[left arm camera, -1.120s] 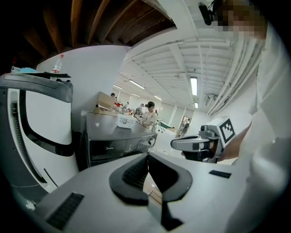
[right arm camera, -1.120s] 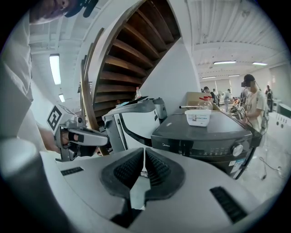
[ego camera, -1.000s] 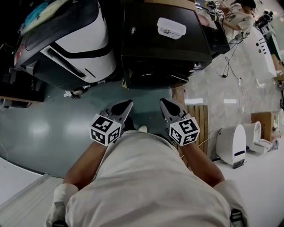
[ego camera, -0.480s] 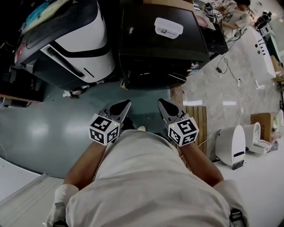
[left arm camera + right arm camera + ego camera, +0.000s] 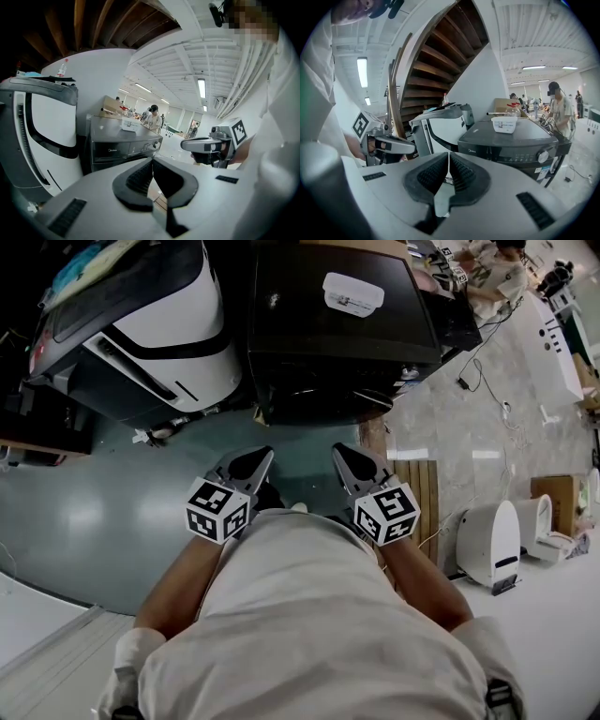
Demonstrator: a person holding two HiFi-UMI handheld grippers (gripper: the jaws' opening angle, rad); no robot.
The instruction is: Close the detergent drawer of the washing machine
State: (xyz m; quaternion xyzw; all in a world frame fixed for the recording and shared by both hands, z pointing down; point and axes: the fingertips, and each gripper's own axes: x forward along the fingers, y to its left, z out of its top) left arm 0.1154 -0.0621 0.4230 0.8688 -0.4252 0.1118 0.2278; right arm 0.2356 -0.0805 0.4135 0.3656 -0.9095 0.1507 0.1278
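right gripper (image 5: 449,154) jaws together, nothing between | black washing machine (image 5: 511,138) ahead, well apart | white box (image 5: 504,124) on top

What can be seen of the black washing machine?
The black washing machine is a glossy unit standing on the floor, beside a white appliance. Its front panel carries a silver knob and a row of buttons. A white lidded box rests on top. The left gripper and right gripper are apart from it.
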